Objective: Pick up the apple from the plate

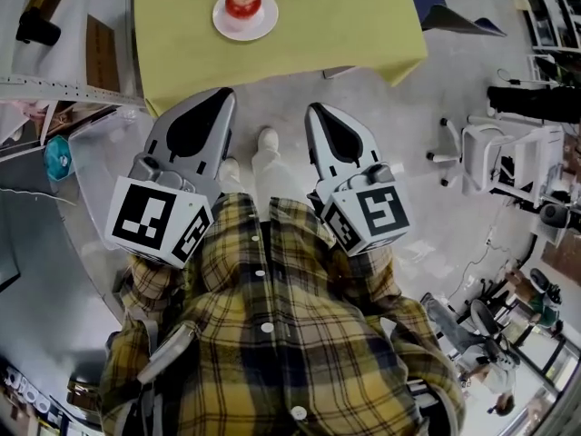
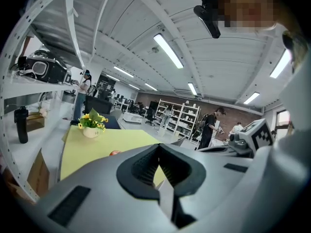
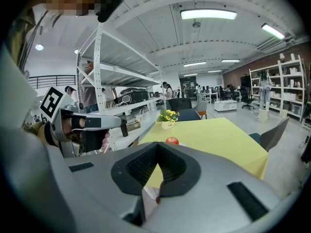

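Note:
A red apple (image 1: pixel 242 1) sits on a small white plate (image 1: pixel 260 27) near the front edge of a table with a yellow cloth (image 1: pixel 345 16), at the top of the head view. My left gripper (image 1: pixel 221 94) and right gripper (image 1: pixel 314 110) are held side by side over the floor, short of the table, both pointing towards it. Both are shut with nothing in them. In the right gripper view the apple (image 3: pixel 171 141) shows just beyond the closed jaws (image 3: pixel 158 145). In the left gripper view only a sliver of the apple (image 2: pixel 114 153) peeks over the gripper (image 2: pixel 159 146).
A pot of yellow flowers (image 3: pixel 167 120) stands at the table's far side. White shelving with a black bottle (image 1: pixel 36 25) runs along the left. A dark chair (image 1: pixel 454 14) is at the table's right corner and a white office chair (image 1: pixel 486 157) stands further right.

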`<state>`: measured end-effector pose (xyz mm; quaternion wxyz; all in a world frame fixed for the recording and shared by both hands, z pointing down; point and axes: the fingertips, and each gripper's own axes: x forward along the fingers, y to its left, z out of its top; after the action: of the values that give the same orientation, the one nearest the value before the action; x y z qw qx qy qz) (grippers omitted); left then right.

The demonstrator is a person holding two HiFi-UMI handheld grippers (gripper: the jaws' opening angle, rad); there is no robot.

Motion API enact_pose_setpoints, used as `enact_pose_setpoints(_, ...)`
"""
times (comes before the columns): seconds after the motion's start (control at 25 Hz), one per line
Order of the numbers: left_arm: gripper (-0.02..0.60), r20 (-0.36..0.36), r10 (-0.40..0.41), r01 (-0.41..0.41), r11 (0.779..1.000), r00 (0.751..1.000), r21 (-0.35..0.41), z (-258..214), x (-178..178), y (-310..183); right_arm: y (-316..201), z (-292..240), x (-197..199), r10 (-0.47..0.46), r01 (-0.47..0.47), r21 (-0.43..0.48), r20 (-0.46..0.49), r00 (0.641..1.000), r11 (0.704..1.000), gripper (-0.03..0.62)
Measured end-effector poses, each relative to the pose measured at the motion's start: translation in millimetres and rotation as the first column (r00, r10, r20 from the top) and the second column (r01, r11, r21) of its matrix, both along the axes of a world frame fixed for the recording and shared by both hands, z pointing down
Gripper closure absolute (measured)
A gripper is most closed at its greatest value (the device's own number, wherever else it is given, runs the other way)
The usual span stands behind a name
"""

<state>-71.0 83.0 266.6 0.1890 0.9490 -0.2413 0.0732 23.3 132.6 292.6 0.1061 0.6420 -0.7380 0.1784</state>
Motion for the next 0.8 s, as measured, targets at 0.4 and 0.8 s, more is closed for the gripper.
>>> enact_pose_setpoints(0.4, 0.575, -0.018, -0.092, 0.092, 0.995, 0.996, 0.030, -12, 83, -35, -43, -7, 83, -0.107, 0.107, 0.012, -0.017, 0.994, 0.994, 0.597)
enact_pose_setpoints(0.8, 0.575, 0.025, -0.213, 0.212, 0.977, 0.977, 0.034, -10, 91, -60, -80, 3, 98, -0.218, 0.217, 0.007, 0.029, 0.976, 0.976, 0.597)
